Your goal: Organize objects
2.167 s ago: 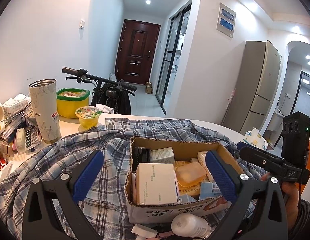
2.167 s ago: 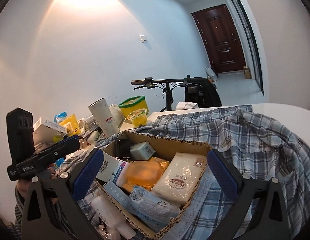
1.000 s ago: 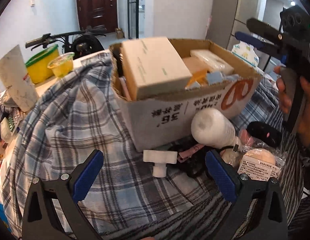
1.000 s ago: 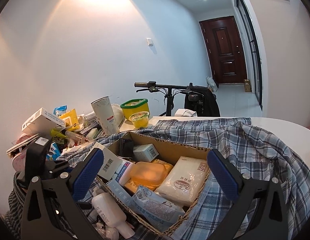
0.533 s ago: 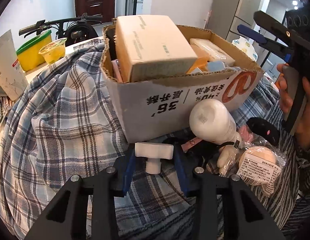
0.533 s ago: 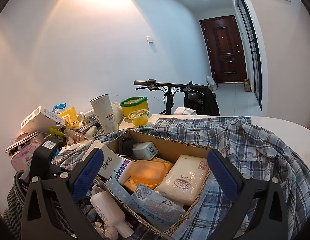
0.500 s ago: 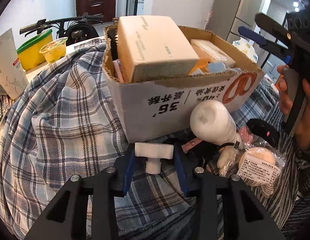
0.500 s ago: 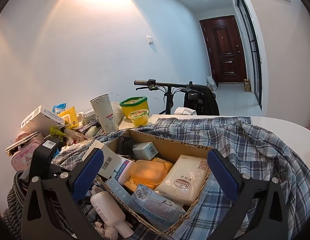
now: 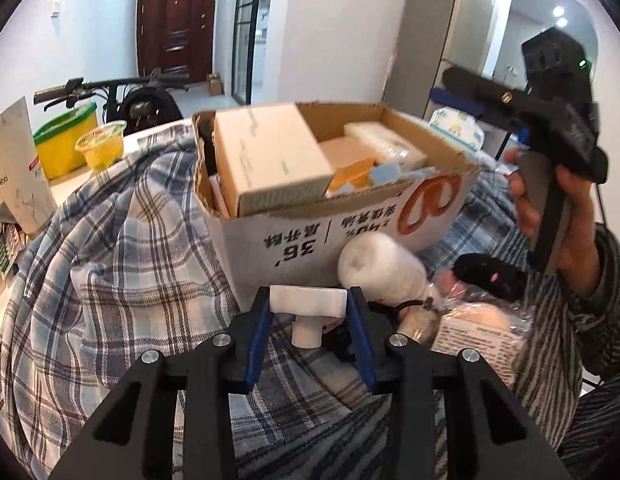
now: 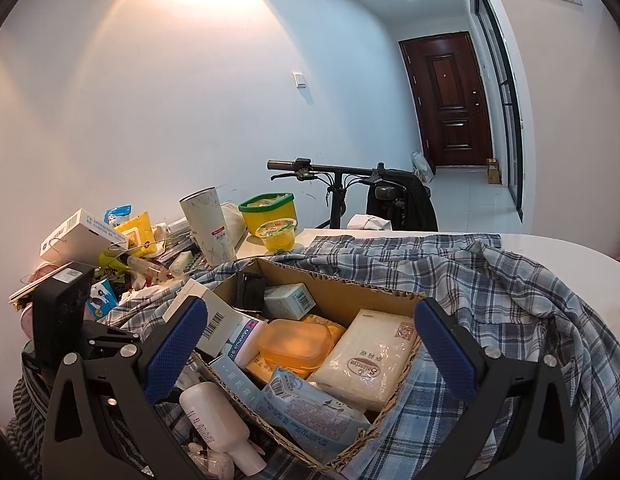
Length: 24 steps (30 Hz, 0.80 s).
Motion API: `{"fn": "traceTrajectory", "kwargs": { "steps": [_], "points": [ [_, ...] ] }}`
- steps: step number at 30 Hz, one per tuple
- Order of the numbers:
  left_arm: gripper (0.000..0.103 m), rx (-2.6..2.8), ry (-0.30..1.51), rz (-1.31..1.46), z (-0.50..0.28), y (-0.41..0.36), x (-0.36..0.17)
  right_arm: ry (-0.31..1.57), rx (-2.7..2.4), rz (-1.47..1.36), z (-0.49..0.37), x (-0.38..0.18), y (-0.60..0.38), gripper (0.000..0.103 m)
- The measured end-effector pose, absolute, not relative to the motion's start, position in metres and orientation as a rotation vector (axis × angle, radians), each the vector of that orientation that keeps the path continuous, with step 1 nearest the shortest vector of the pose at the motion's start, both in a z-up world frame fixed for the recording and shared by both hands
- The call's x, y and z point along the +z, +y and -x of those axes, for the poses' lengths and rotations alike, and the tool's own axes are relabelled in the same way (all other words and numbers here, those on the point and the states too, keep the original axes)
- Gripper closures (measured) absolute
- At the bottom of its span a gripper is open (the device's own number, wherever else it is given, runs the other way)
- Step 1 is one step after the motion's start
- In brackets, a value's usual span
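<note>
Left gripper (image 9: 308,307): fingers closed on a white T-shaped cap (image 9: 307,310), just in front of the cardboard box (image 9: 350,224) on the plaid shirt (image 9: 121,264). Right gripper (image 10: 310,344): fingers wide apart, empty, above the box.

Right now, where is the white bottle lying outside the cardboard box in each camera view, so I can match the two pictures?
Left wrist view: the white bottle lies right of centre, its base toward the camera, against the printed front wall of the cardboard box.
Right wrist view: the bottle lies at lower left, outside the box's near corner.
Shared landmark: the yellow tub with green rim.
</note>
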<state>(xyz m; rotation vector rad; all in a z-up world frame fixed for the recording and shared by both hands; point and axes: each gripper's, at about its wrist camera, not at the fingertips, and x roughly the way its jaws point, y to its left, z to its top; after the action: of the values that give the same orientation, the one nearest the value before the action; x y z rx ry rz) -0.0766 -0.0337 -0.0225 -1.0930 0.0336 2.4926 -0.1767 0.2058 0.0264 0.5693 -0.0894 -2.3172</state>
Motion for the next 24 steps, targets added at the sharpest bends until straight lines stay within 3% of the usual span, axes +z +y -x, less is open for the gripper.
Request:
{"fn": "traceTrajectory", "kwargs": {
  "steps": [8,13,19,24],
  "points": [
    [0.064,2.478,-0.068,0.785,0.051,-0.047,0.01,-0.086,-2.319,-0.56,0.175,0.027,0.206,0.0],
    [0.063,2.533,-0.02,0.574,0.034,-0.045,0.029,-0.091,-2.328,-0.531,0.171,0.031,0.207,0.0],
    [0.063,2.624,-0.115,0.572,0.049,-0.05,0.029,-0.071,-2.331,-0.531,0.17,0.031,0.204,0.0],
    [0.063,2.713,-0.09,0.57,0.05,-0.049,0.028,-0.037,-2.34,-0.518,0.166,0.031,0.202,0.0]
  ]
}}
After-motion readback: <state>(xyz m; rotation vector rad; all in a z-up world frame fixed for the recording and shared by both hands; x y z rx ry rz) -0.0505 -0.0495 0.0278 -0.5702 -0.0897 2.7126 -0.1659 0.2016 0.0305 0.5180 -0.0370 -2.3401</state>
